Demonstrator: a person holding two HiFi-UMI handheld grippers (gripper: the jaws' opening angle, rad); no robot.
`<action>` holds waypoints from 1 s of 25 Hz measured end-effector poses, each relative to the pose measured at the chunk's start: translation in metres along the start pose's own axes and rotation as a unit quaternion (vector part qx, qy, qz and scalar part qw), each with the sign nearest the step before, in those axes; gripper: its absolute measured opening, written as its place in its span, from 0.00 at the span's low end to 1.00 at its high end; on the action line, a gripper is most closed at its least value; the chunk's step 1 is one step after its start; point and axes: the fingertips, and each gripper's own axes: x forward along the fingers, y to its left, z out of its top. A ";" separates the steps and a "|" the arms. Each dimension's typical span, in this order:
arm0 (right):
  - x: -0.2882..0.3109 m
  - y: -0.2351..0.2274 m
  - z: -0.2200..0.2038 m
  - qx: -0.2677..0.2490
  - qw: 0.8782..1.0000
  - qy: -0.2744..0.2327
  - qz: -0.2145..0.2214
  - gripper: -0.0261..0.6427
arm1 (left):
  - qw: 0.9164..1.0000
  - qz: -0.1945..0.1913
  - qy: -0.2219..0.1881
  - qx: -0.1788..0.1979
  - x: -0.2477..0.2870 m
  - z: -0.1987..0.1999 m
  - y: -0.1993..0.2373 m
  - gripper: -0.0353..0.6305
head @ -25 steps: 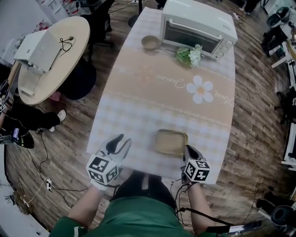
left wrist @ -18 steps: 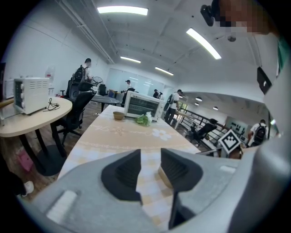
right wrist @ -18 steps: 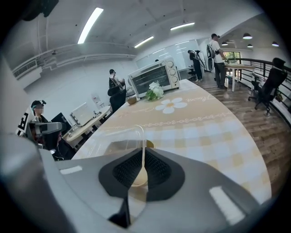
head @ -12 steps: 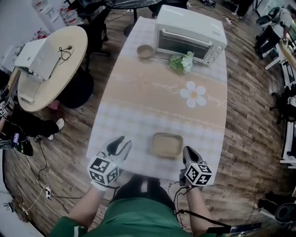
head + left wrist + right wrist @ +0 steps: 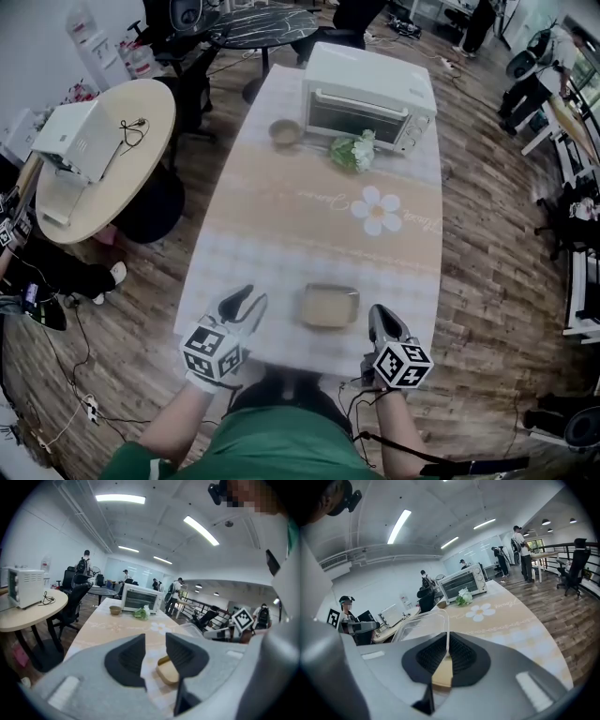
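R claw [image 5: 447,645]: shut tight on thin rim of clear lid [image 5: 419,625]. Edge-on pinch, prob. because the rim is the only part slim enough to fit betw. the jaws.
clear lid: raised off table, runs fwd & left from the jaws. Can't tell if it touches the box.
tan box [image 5: 330,307]: flat on table [image 5: 309,220] near its front edge, just left of R claw, betw. the two claws.
L claw [image 5: 154,651]: jaws a narrow gap apart, nothing in them. Hovers over table's near-left corner, apart from tan box; looks parked out of the way, aimed twd it.
far end: toaster oven [image 5: 367,94], w/ bowl [image 5: 284,132] & green bunch [image 5: 352,150] in front, well apart from the claws.
side: round table [image 5: 131,155] w/ white appliance [image 5: 75,127].
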 end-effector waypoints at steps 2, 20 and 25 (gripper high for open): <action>-0.007 0.003 0.007 0.000 1.000 -0.008 0.001 0.06 | 1.000 -0.002 -0.004 0.001 -0.002 0.004 -0.003 0.25; -0.087 0.016 0.081 0.010 0.993 -0.120 0.007 0.06 | 0.999 -0.002 -0.044 0.009 -0.032 0.036 -0.033 0.25; -0.110 0.003 0.101 0.029 0.988 -0.155 0.003 0.06 | 0.999 -0.001 -0.050 0.013 -0.035 0.039 -0.040 0.25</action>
